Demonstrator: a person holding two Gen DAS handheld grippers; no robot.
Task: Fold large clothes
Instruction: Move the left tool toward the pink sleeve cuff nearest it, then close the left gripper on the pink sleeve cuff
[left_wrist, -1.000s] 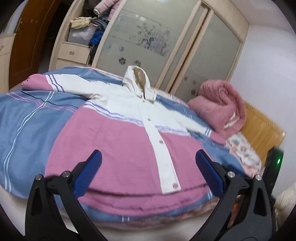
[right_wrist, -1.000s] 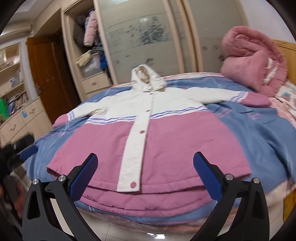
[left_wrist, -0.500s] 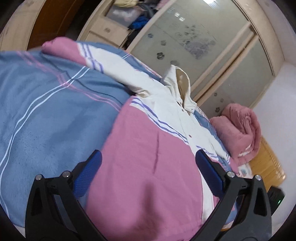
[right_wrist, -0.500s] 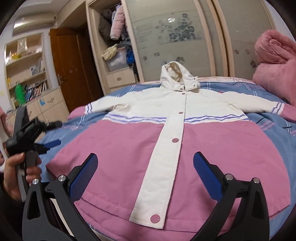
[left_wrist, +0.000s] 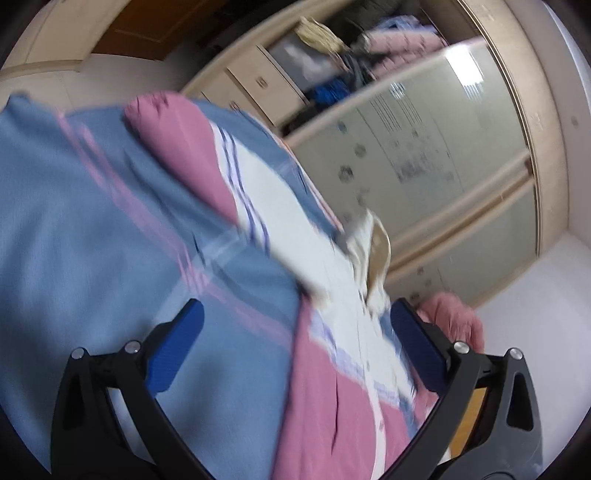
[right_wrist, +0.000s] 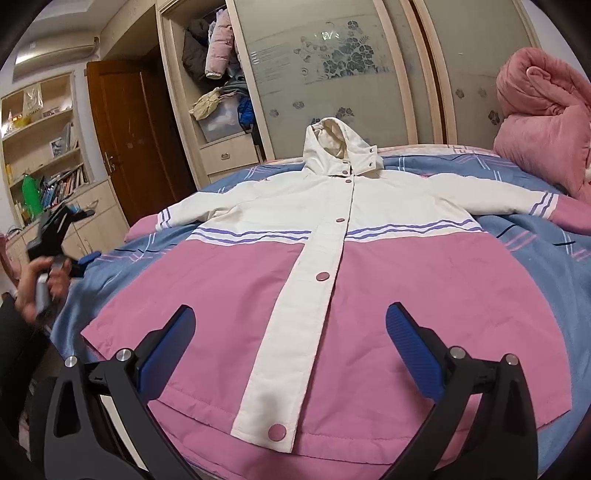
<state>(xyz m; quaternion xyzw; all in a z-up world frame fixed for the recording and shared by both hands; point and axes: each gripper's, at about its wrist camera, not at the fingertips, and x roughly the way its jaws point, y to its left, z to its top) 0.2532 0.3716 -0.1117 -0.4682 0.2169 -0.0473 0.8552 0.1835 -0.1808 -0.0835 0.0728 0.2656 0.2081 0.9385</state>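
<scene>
- Holding one two-finger tool in each hand, we keep the right gripper (right_wrist: 290, 338) level above the hem of the hooded coat (right_wrist: 332, 280), its blue pads spread wide and gripping nothing.
- We see our left hand (right_wrist: 40, 284) at the bed's left edge in the right wrist view, wrapped round the handle of the left gripper (left_wrist: 295, 334).
- We tilt that left tool hard, so its view is rolled and blurred; its fingers (left_wrist: 177, 347) stand well apart with nothing between them.
- We count one coat, two sleeves and five pink snaps down the white placket (right_wrist: 303, 321), plus two more on the collar.
- We count one rolled pink quilt (right_wrist: 543, 125) at the bed's far right.
- We find the coat spread flat, front up, on the blue striped bedspread (right_wrist: 535, 258), hood (right_wrist: 334, 147) toward the wardrobe doors (right_wrist: 332, 62).
- We have the pink lower panels lying ahead of and between the right pads, placket roughly centred, not touched.
- We have the left sleeve (left_wrist: 207, 173) running out ahead of the left pads, with the coat's side edge between them; whether they touch it we cannot tell.
</scene>
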